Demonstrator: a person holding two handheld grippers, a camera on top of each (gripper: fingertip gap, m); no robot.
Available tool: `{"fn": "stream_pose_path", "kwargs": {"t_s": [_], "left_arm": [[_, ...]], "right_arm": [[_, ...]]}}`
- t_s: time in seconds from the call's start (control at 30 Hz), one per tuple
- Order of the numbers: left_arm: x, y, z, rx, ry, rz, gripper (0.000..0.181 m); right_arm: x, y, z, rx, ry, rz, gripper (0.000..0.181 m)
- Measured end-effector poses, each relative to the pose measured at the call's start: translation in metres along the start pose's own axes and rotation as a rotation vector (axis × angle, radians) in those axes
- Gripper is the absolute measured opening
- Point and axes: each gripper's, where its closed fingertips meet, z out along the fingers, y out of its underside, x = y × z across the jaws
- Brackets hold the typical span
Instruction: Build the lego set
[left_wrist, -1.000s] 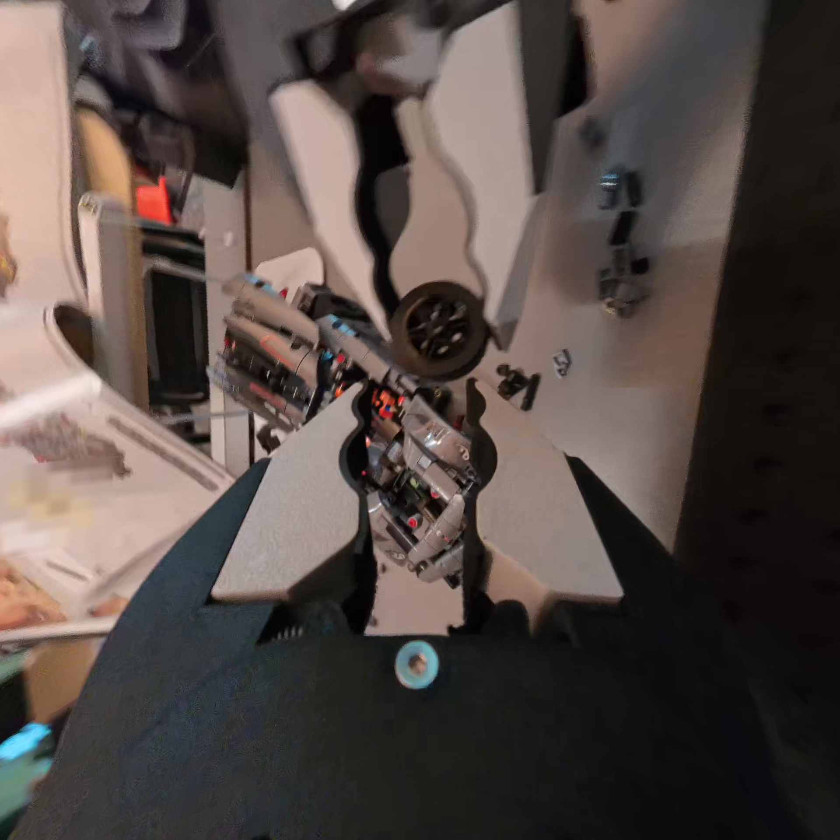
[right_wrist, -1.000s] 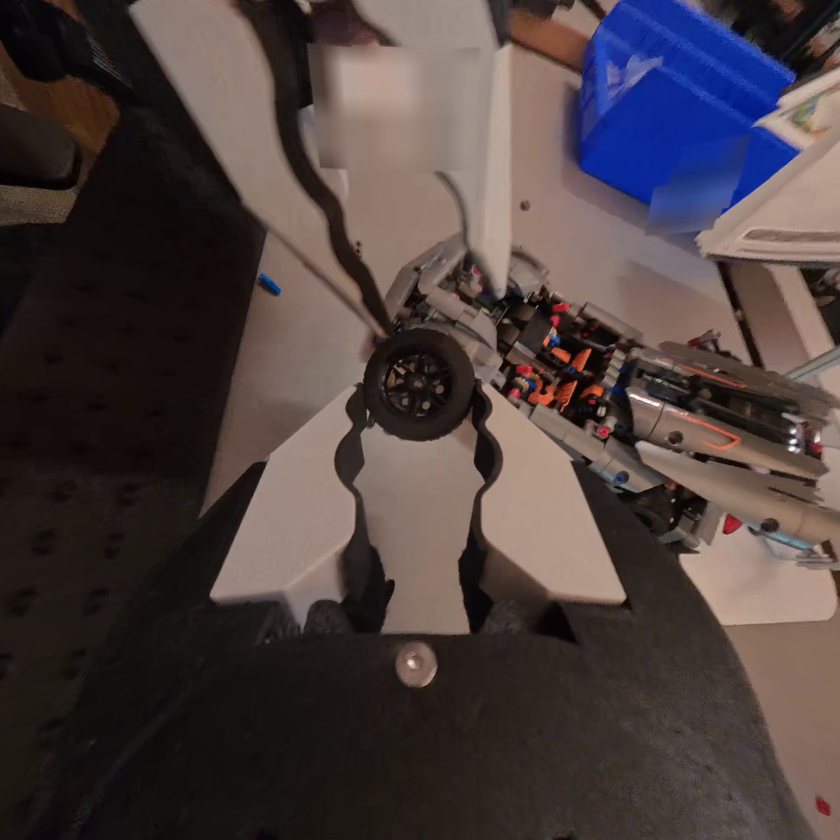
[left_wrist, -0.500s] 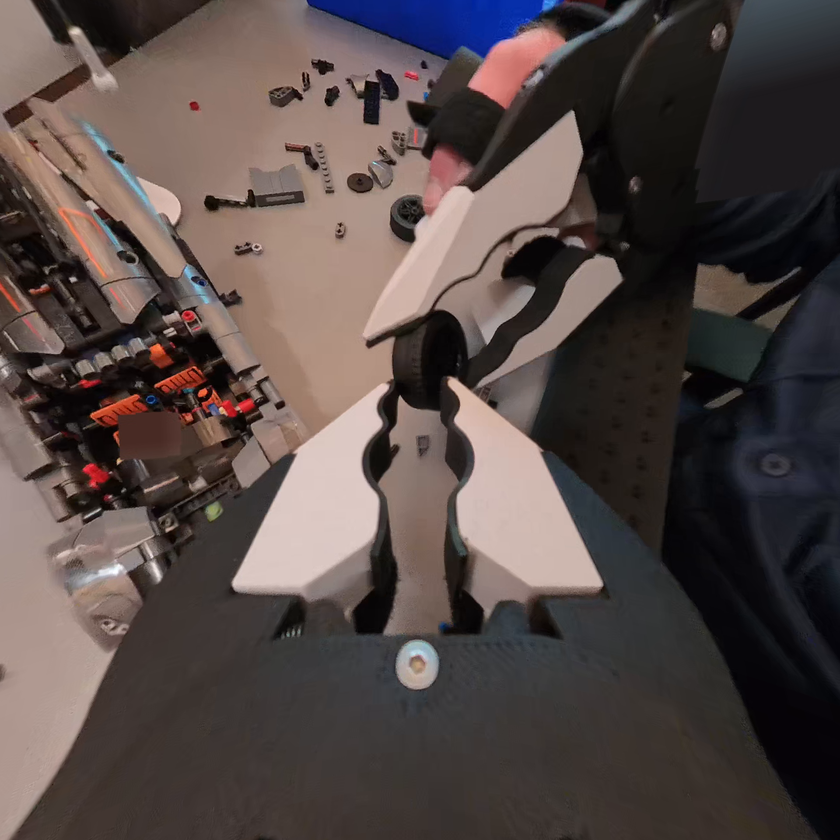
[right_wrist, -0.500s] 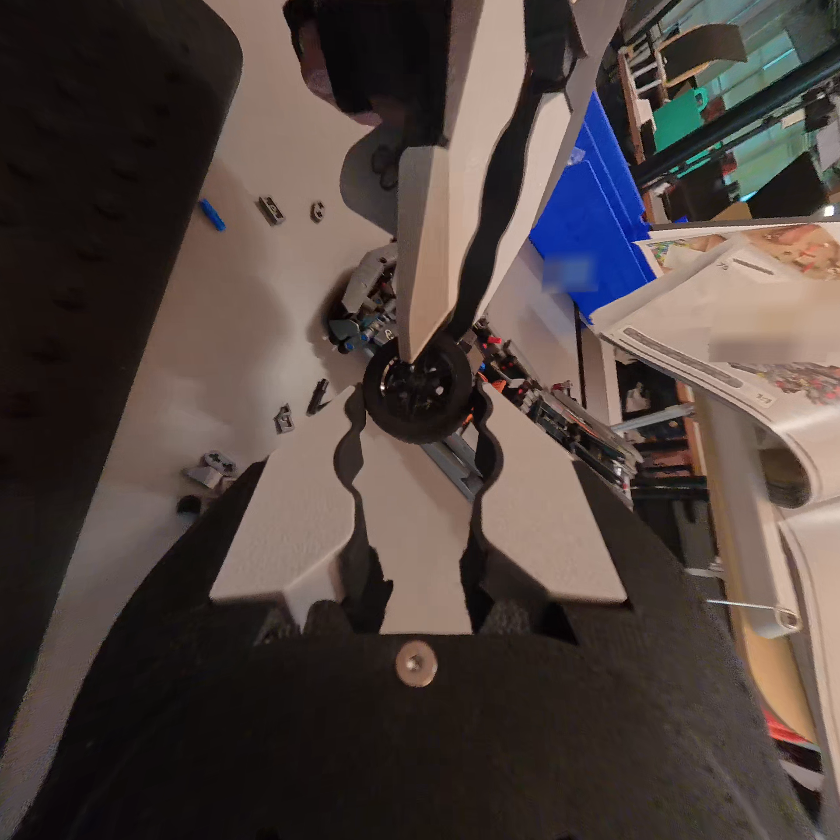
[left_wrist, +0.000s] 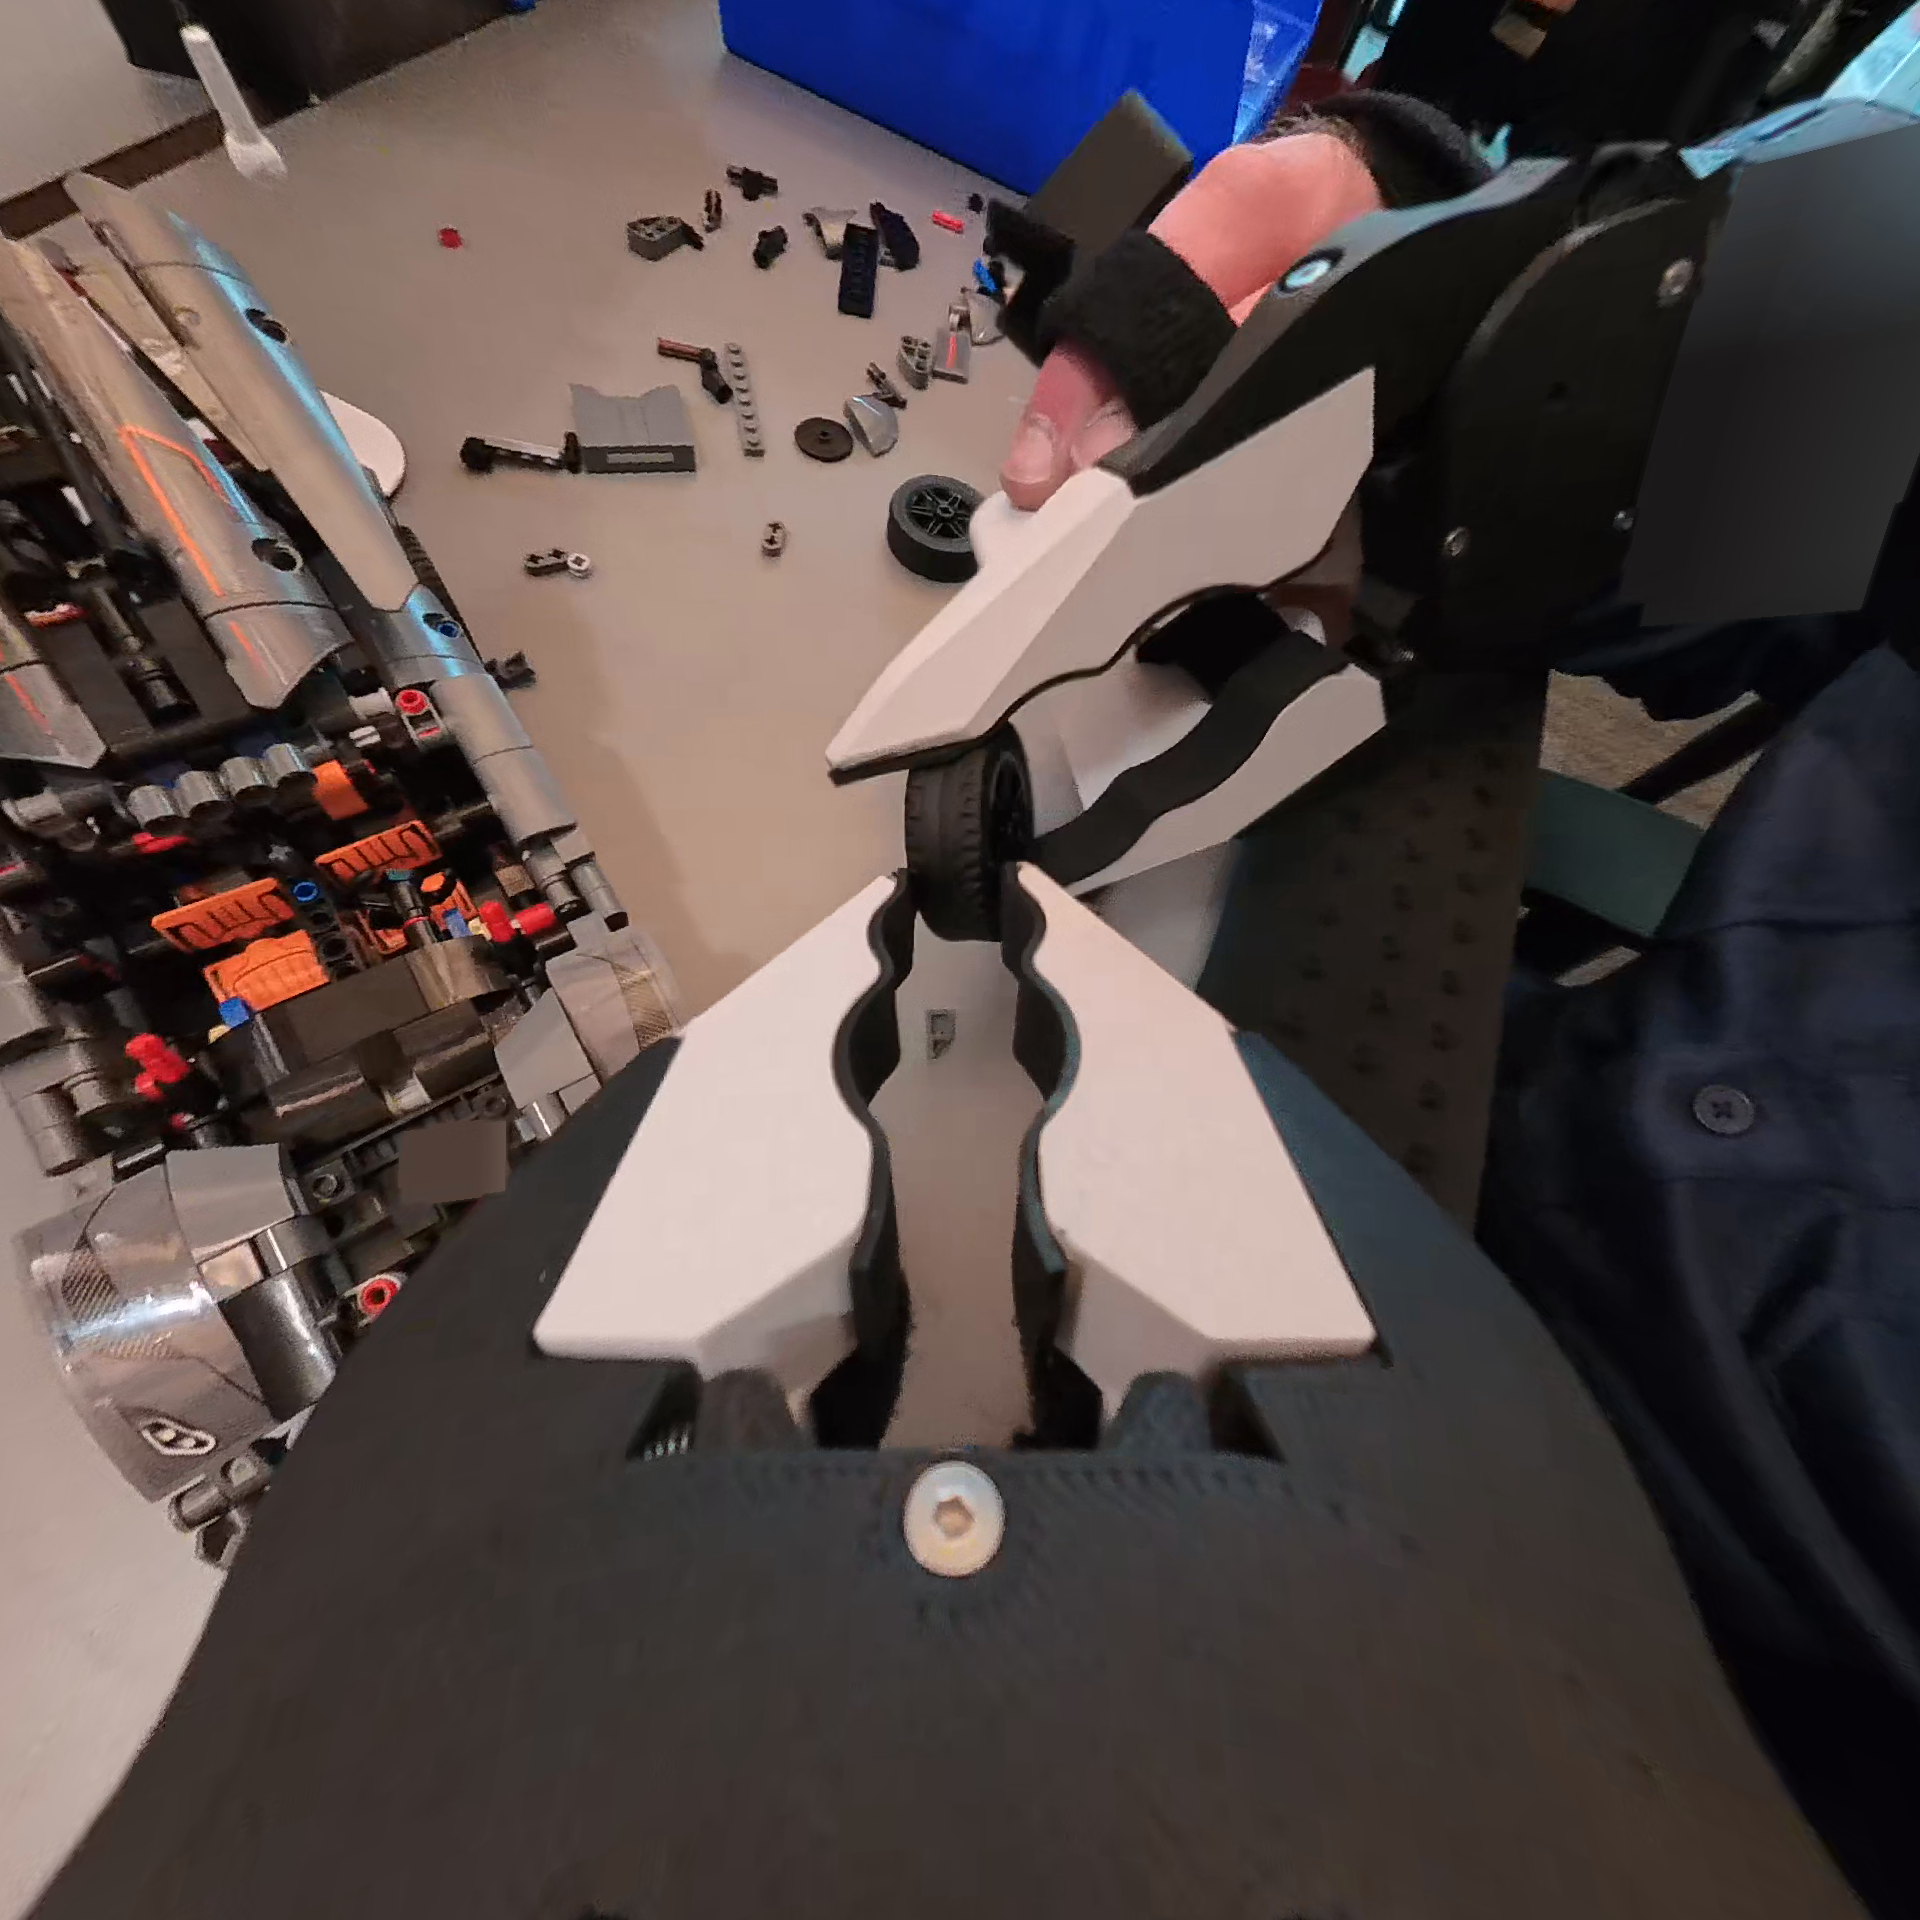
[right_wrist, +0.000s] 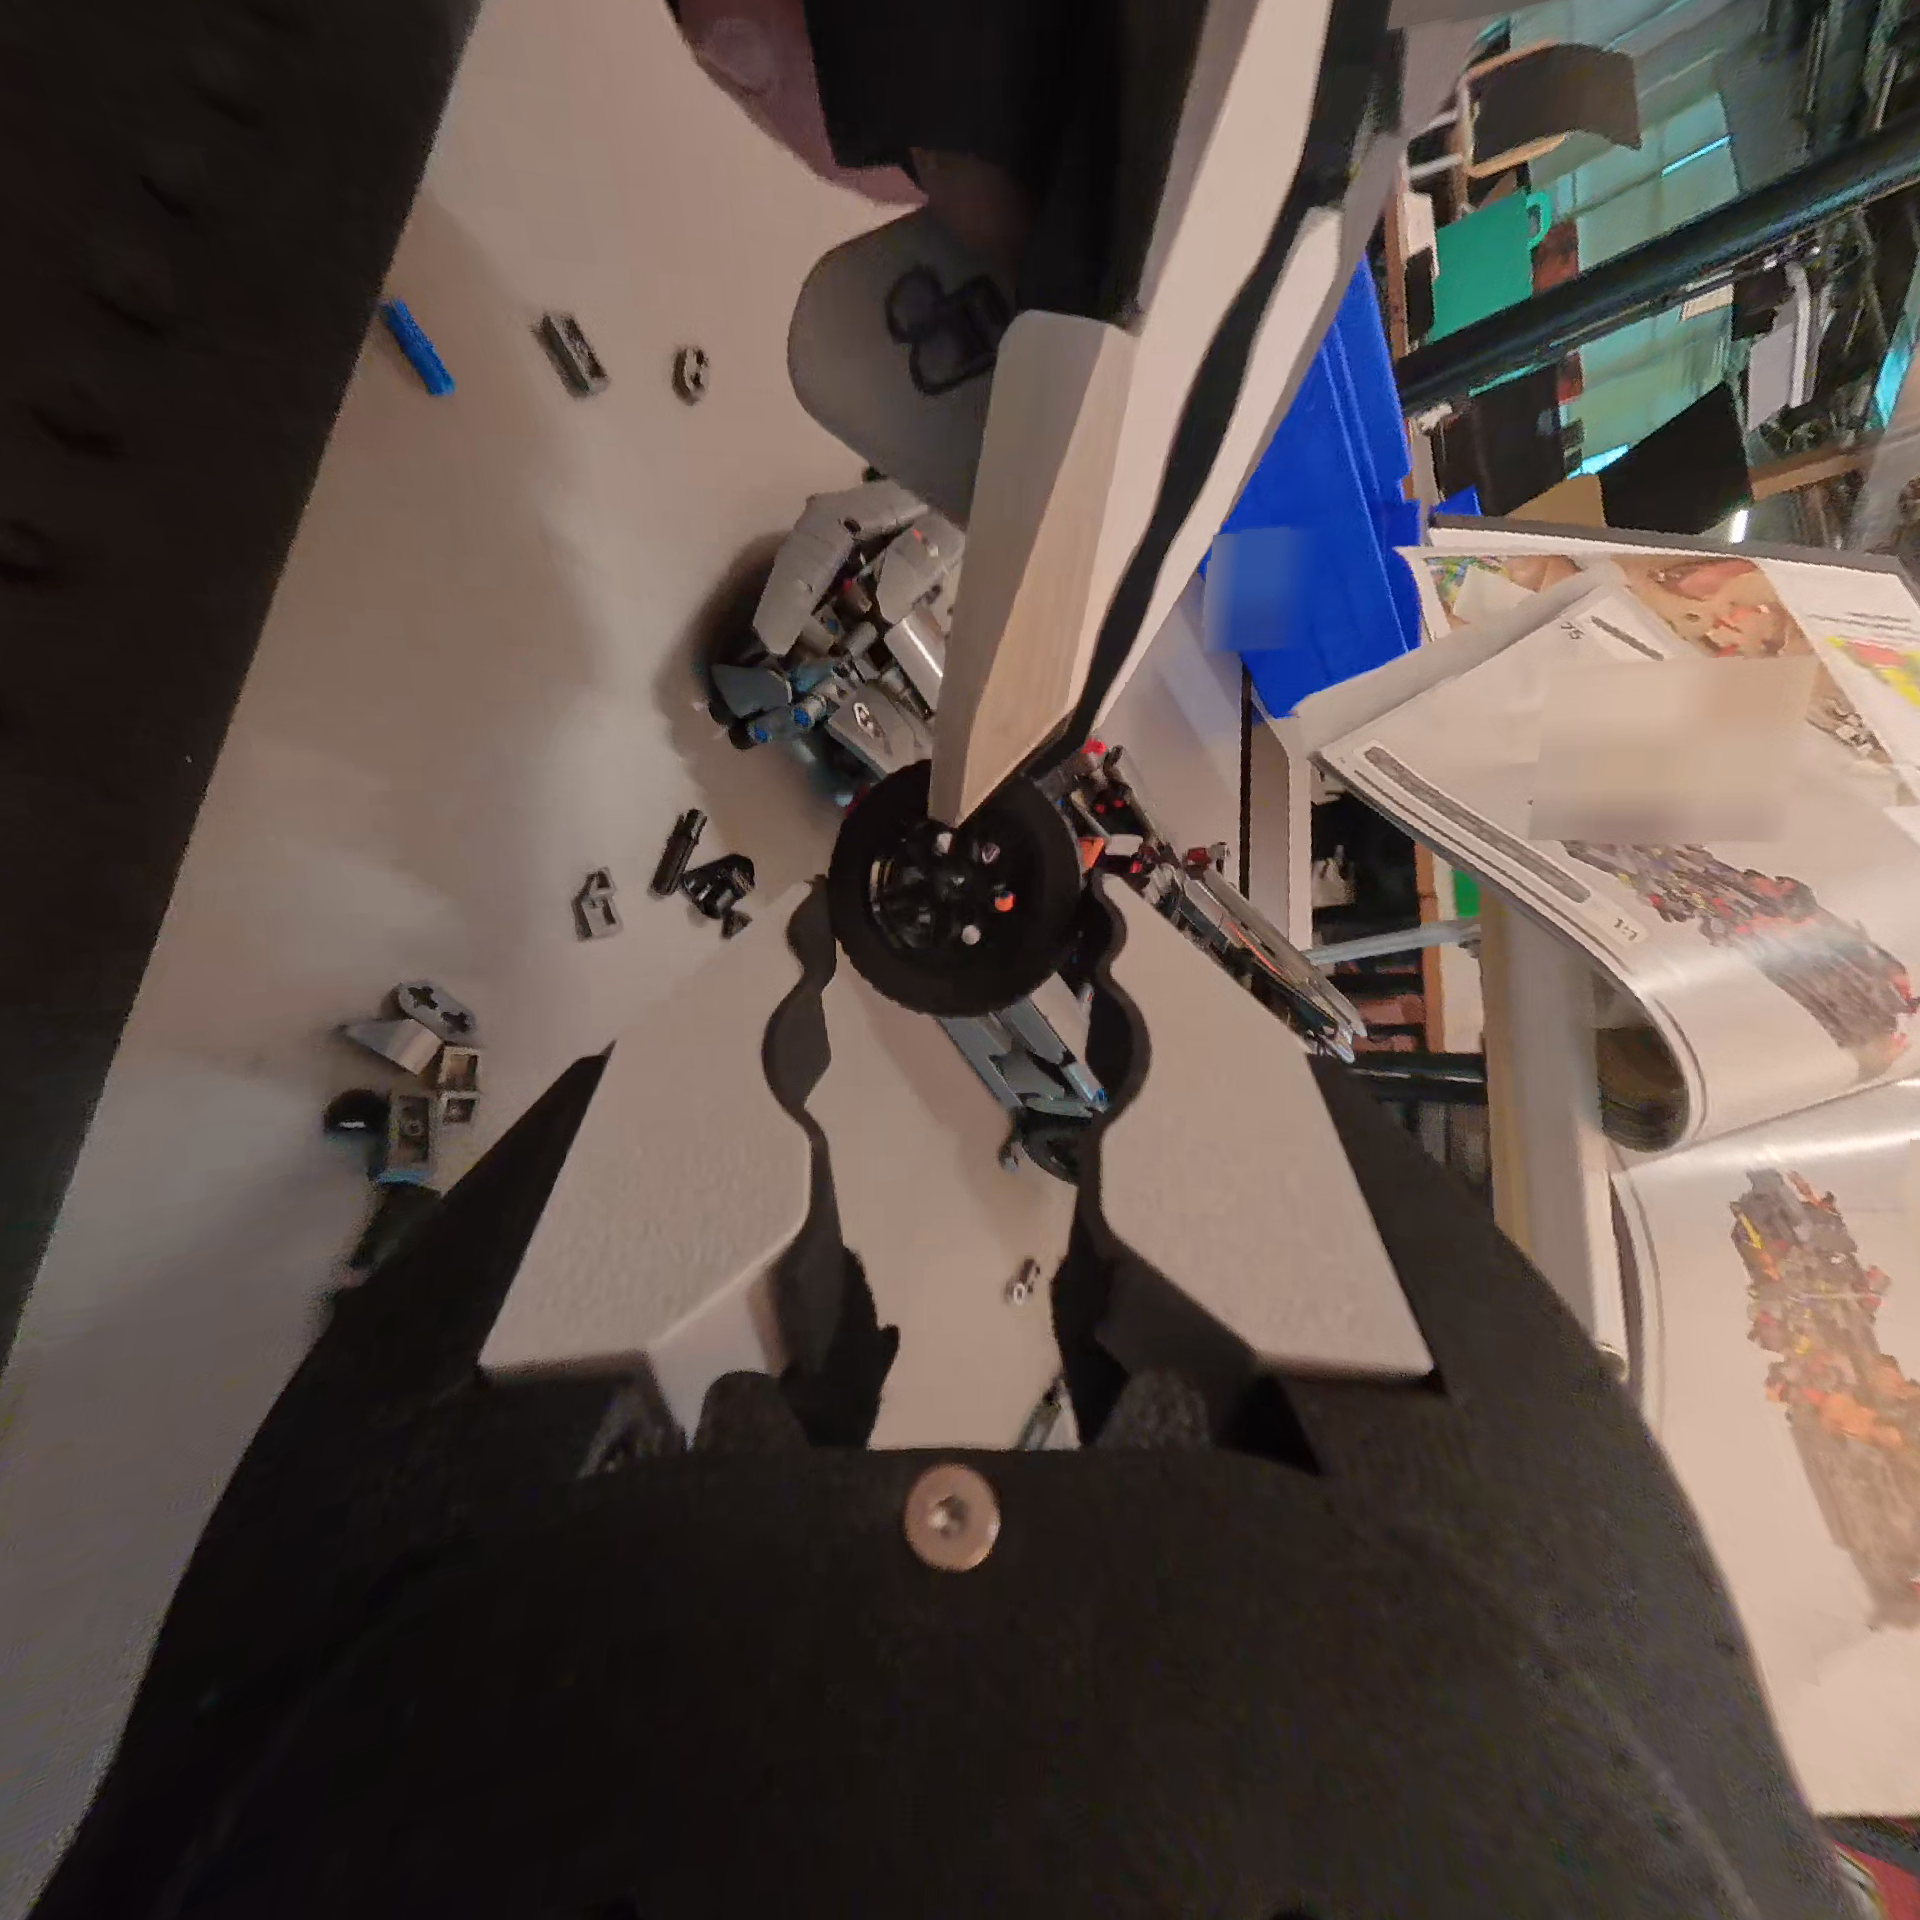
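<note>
A black wheel (left_wrist: 966, 842) is held in the air between both grippers. My left gripper (left_wrist: 958, 888) is shut on its two faces, with the tread towards the camera. My right gripper (right_wrist: 956, 909) is shut across its tread, with the spoked hub (right_wrist: 940, 894) facing the camera. The right gripper's fingers (left_wrist: 1091, 592) come in from the upper right in the left wrist view. The left gripper's fingers (right_wrist: 1039, 623) come down from the top in the right wrist view. The grey, black and orange lego car (left_wrist: 312, 831) lies on the table to the left and also shows in the right wrist view (right_wrist: 852, 634).
A second loose wheel (left_wrist: 932, 525) and scattered small pieces (left_wrist: 634, 431) lie on the grey table (left_wrist: 675, 675). A blue bin (left_wrist: 987, 73) stands at the back. An open instruction booklet (right_wrist: 1714, 831) lies beside the table. A person's dark clothing (left_wrist: 1714, 1143) is at the right. The tips of both grippers are at nearly the same place.
Both grippers have swung away from the car together with the wheel. The left gripper, wider a second ago, has closed on the wheel. Little has moved in the last half second.
</note>
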Motion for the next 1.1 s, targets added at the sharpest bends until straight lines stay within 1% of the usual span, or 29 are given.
{"fn": "stream_pose_path", "kwargs": {"t_s": [0.07, 0.13, 0.2, 0.33, 0.4, 0.5, 0.57, 0.63, 0.67, 0.73, 0.8, 0.87, 0.97, 1.1], "left_arm": [[0.000, 0.002, 0.001, -0.012, -0.010, 0.002, 0.013], [0.009, 0.000, 0.001, 0.012, 0.050, -0.003, 0.014], [0.011, -0.004, 0.001, 0.047, 0.066, -0.019, 0.011], [0.006, -0.006, 0.004, 0.046, 0.038, -0.030, 0.028], [0.003, -0.007, 0.004, 0.043, 0.023, -0.039, 0.040], [0.009, -0.007, 0.008, 0.034, 0.078, -0.053, 0.050], [0.020, -0.011, 0.008, 0.069, 0.165, -0.060, 0.046], [0.020, -0.013, 0.007, 0.082, 0.195, -0.075, 0.045], [0.019, -0.015, 0.006, 0.087, 0.203, -0.085, 0.045], [0.012, -0.020, 0.003, 0.100, 0.195, -0.124, 0.045], [0.008, -0.020, 0.003, 0.089, 0.190, -0.141, 0.045], [0.009, -0.019, 0.003, 0.082, 0.187, -0.143, 0.045], [0.012, -0.015, 0.008, 0.062, 0.202, -0.158, 0.045], [0.014, -0.014, 0.008, 0.067, 0.232, -0.180, 0.045]], "right_arm": [[-0.002, 0.003, 0.003, -0.034, 0.011, -0.031, 0.045], [-0.003, 0.005, 0.005, -0.035, 0.005, -0.037, 0.046], [-0.002, 0.004, 0.004, -0.021, 0.009, -0.026, 0.045], [0.000, 0.003, 0.003, -0.030, 0.028, -0.040, 0.045], [0.001, -0.002, 0.001, -0.013, 0.043, -0.045, 0.045], [0.005, -0.013, -0.004, 0.050, 0.053, -0.016, 0.045], [0.005, -0.020, -0.009, 0.092, 0.043, -0.003, 0.044], [0.007, -0.021, -0.009, 0.104, 0.045, 0.017, 0.045], [0.009, -0.021, -0.009, 0.111, 0.047, 0.044, 0.045], [0.018, -0.022, -0.012, 0.124, 0.071, 0.089, 0.052], [0.021, -0.022, -0.016, 0.129, 0.081, 0.083, 0.048], [0.017, -0.020, -0.014, 0.112, 0.064, 0.071, 0.044], [0.011, -0.021, -0.010, 0.107, 0.041, 0.065, 0.044], [0.009, -0.023, -0.010, 0.107, 0.032, 0.076, 0.044]]}}
